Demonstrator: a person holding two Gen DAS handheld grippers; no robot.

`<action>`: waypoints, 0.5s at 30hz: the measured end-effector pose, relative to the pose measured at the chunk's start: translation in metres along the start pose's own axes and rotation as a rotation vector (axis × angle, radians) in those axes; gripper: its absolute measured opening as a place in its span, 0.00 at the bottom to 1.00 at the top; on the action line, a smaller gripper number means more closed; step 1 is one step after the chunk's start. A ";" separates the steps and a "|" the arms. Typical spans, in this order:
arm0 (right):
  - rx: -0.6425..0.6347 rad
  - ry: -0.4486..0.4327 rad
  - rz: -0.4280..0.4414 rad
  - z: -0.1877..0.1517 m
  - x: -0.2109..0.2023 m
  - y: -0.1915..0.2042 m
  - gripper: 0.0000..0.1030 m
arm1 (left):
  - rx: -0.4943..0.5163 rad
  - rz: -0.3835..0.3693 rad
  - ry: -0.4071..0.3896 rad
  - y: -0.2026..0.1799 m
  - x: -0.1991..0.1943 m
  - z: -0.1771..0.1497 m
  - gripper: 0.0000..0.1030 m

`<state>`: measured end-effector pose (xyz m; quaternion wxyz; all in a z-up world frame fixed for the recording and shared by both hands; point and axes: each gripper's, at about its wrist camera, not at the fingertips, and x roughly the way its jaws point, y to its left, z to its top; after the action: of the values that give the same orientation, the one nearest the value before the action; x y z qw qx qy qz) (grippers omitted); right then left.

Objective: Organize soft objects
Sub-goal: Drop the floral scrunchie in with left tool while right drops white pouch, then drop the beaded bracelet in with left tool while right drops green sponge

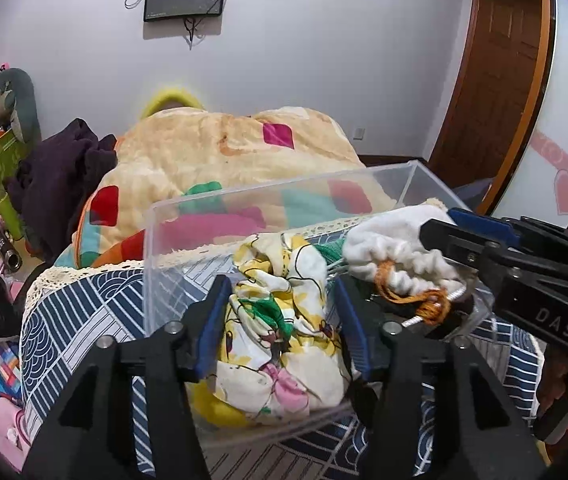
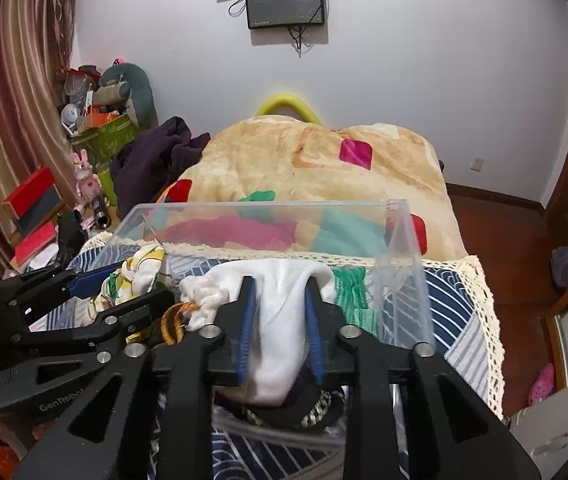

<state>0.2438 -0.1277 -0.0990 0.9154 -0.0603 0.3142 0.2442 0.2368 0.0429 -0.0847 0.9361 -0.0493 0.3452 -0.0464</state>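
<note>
A clear plastic box (image 1: 152, 248) (image 2: 399, 216) stands on a blue patterned cloth. My left gripper (image 1: 282, 292) is shut on a floral yellow and white pouch (image 1: 280, 320) inside the box; the pouch also shows in the right wrist view (image 2: 140, 272). My right gripper (image 2: 280, 292) is shut on a white drawstring pouch (image 2: 284, 320) with an orange cord (image 2: 174, 322), held over the box's right half. In the left wrist view the white pouch (image 1: 387, 252) sits right of the floral one, with the right gripper (image 1: 439, 232) on it. A green cloth (image 2: 349, 288) lies under it.
A cream blanket with coloured patches (image 1: 212, 148) is heaped behind the box. A dark purple garment (image 2: 152, 160) lies to its left. Toys and boxes (image 2: 96, 120) crowd the far left. The lace-edged cloth (image 2: 479, 280) ends at right above the wood floor. A door (image 1: 495, 80) stands at right.
</note>
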 end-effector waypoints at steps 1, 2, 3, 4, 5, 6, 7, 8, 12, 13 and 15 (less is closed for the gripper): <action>-0.001 -0.011 -0.005 0.000 -0.005 0.000 0.35 | -0.003 -0.002 -0.007 0.001 -0.004 0.000 0.55; -0.003 -0.025 -0.009 0.000 -0.011 -0.001 0.40 | -0.008 -0.005 -0.017 0.002 -0.010 0.001 0.56; -0.005 -0.040 -0.009 -0.001 -0.018 -0.002 0.43 | -0.012 -0.009 -0.025 0.002 -0.016 0.002 0.56; -0.004 -0.048 -0.008 0.000 -0.021 -0.002 0.47 | -0.015 -0.013 -0.036 0.002 -0.023 0.003 0.58; -0.002 -0.063 -0.004 -0.001 -0.028 -0.003 0.51 | -0.016 -0.016 -0.044 0.002 -0.028 0.003 0.61; 0.000 -0.078 -0.001 -0.001 -0.035 -0.003 0.53 | -0.015 -0.018 -0.057 0.002 -0.035 0.004 0.62; 0.001 -0.091 0.001 -0.001 -0.041 -0.003 0.56 | -0.012 -0.021 -0.071 0.001 -0.044 0.004 0.64; 0.001 -0.103 0.003 -0.001 -0.045 -0.003 0.58 | -0.008 -0.024 -0.083 -0.001 -0.051 0.004 0.66; -0.007 -0.154 0.023 -0.006 -0.071 0.002 0.65 | 0.013 -0.034 -0.127 -0.008 -0.082 0.001 0.81; -0.013 -0.161 0.026 -0.007 -0.074 0.004 0.66 | 0.017 -0.033 -0.135 -0.009 -0.090 -0.001 0.84; -0.033 -0.183 0.031 -0.012 -0.086 0.010 0.71 | 0.019 -0.030 -0.149 -0.012 -0.103 -0.006 0.92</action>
<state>0.1740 -0.1574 -0.0564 0.9353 -0.0481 0.2261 0.2680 0.1544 0.0427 -0.0214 0.9588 -0.0489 0.2735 -0.0597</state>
